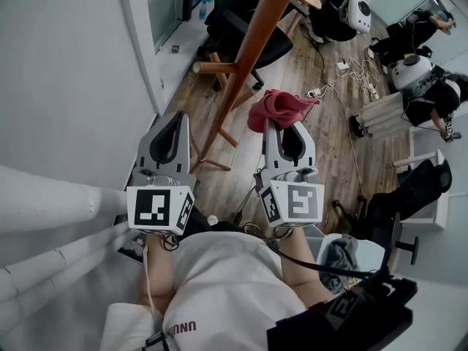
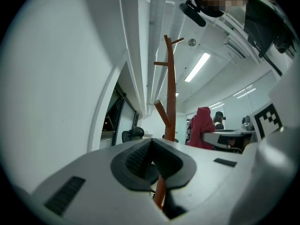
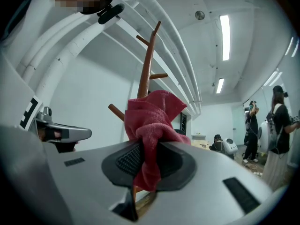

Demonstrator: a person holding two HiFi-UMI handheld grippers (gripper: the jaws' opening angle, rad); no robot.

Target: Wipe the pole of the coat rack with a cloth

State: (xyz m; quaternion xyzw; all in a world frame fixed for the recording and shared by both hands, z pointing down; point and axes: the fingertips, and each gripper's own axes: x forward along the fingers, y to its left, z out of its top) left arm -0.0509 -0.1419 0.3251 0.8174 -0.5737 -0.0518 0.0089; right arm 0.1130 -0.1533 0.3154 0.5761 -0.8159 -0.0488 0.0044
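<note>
The brown wooden coat rack pole (image 1: 248, 57) slants from the top centre down to its base on the wood floor, with a peg (image 1: 216, 68) sticking out to the left. My right gripper (image 1: 284, 125) is shut on a bunched red cloth (image 1: 278, 107), just right of the pole; I cannot tell whether the cloth touches it. In the right gripper view the cloth (image 3: 152, 114) hangs out of the right gripper (image 3: 145, 146) in front of the pole (image 3: 146, 69). My left gripper (image 1: 178, 115) is shut on nothing, left of the pole. Beyond the left gripper (image 2: 151, 142) stand the pole (image 2: 170, 93) and the cloth (image 2: 202, 125).
A white wall and white pipes (image 1: 44, 203) close off the left. A black office chair (image 1: 241, 28) stands behind the rack. Cables and a power strip (image 1: 329, 86) lie on the floor to the right. People with equipment (image 1: 417, 64) are at the far right, near a white shelf (image 1: 431, 189).
</note>
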